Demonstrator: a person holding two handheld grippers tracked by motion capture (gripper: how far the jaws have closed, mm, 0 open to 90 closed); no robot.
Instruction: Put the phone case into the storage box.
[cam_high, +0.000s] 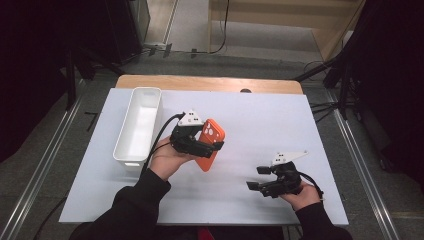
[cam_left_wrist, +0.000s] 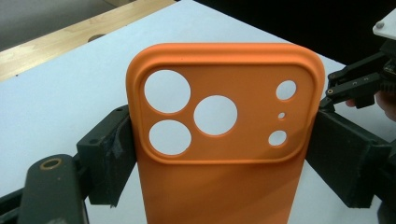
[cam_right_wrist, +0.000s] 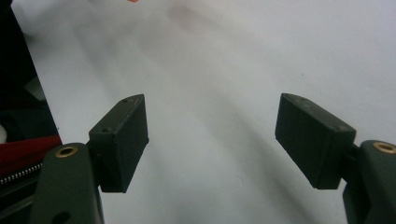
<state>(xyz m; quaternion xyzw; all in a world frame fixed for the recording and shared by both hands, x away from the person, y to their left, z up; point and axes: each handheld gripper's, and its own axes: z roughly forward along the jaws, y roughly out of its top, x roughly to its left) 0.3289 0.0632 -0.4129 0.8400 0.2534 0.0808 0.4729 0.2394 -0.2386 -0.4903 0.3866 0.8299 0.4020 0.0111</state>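
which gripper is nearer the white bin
Left. The left gripper, clamped on the orange phone case, sits just right of the white bin; the right gripper is much farther right.

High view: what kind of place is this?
Likely a lab or studio data-collection rig: a white-covered table fenced by dark stands and floor cables, with a person working a handheld left gripper.

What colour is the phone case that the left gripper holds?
The soft phone case with round camera holes is plain orange; the left gripper view shows it best.
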